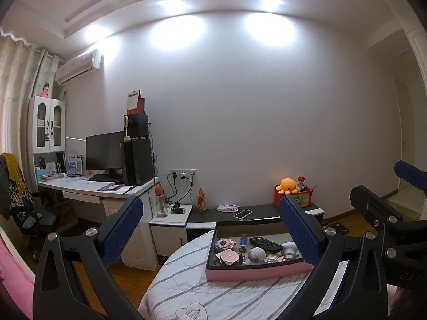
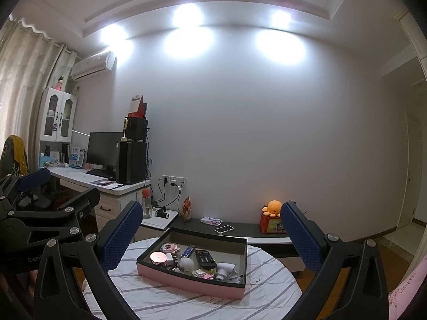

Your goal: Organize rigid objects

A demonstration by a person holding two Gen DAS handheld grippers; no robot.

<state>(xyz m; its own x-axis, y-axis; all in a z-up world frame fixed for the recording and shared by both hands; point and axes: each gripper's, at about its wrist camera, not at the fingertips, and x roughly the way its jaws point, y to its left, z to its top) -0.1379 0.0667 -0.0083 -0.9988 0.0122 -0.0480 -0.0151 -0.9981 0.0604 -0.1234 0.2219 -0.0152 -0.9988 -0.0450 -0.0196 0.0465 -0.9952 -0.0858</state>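
Note:
A pink box with a black lining (image 1: 256, 274) (image 2: 186, 284) stands on a round table with a striped white cloth (image 1: 192, 288) (image 2: 165, 301). It holds several small rigid items: a black remote (image 1: 265, 243) (image 2: 205, 259), a round pink case (image 1: 229, 256) (image 2: 158, 257), a grey ball-shaped item (image 1: 256, 254) (image 2: 186, 264), a blue item (image 1: 242, 241) (image 2: 188, 250). My left gripper (image 1: 213, 229) is open and empty, held above and short of the box. My right gripper (image 2: 210, 233) is open and empty, also short of the box. Each gripper shows at the other view's edge.
A low dark shelf (image 1: 240, 213) behind the table carries a phone (image 1: 242, 214), a red box with an orange plush octopus (image 1: 287, 186) and a wrapper. A white desk (image 1: 88, 186) with monitor and speakers stands at the left, with a chair (image 1: 16, 197).

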